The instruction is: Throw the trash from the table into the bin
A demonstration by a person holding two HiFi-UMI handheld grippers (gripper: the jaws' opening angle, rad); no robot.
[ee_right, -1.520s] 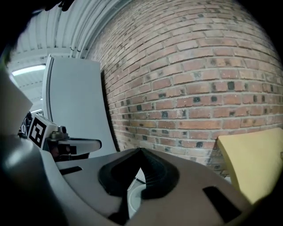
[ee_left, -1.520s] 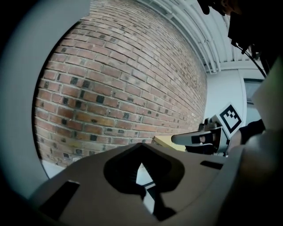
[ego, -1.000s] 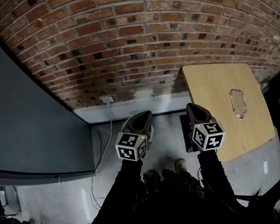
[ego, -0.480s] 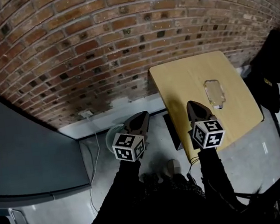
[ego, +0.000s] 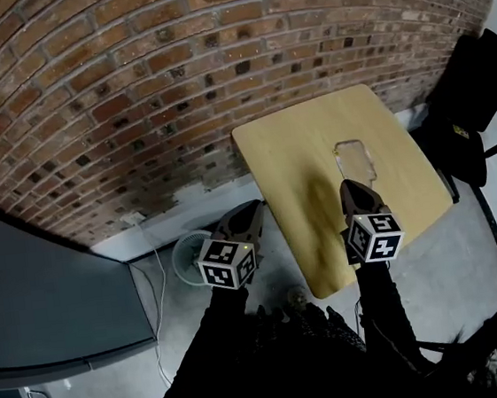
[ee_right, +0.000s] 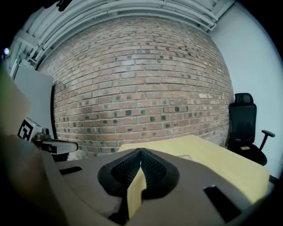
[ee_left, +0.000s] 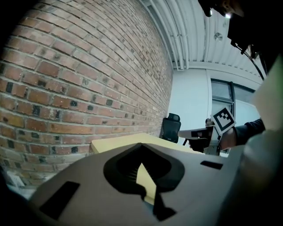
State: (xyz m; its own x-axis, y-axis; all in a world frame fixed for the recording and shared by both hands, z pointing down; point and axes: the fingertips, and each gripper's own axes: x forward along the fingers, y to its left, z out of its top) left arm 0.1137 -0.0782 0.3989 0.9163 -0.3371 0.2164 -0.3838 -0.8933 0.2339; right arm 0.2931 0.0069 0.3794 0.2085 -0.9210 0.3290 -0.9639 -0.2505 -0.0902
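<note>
You held both grippers out in front of you, towards the brick wall (ego: 129, 91). The fingers of your left gripper (ego: 251, 209) were pressed together at the tips with nothing between them, as its own view showed (ee_left: 141, 145). The fingers of your right gripper (ego: 351, 187) were likewise closed tip to tip and empty (ee_right: 140, 151).

The trash, a clear plastic container (ego: 354, 162), lay flat on the pale wooden surface (ego: 288, 153), just ahead of your right fingers and apart from them. Your right fingers were over the surface, inside its near edge. Your left fingers were off the surface, beside its left edge and over the floor (ego: 109, 379).

The bin (ego: 179, 250), round and light-coloured, stood on the floor just to the left of your left fingers and below them, partly hidden by that gripper, close to the foot of the wall.

A black office chair (ego: 477, 87) stood beyond the far right side of the surface, well to the right of your right fingers. A grey panel (ego: 37, 298) stood far to the left of your left fingers.
</note>
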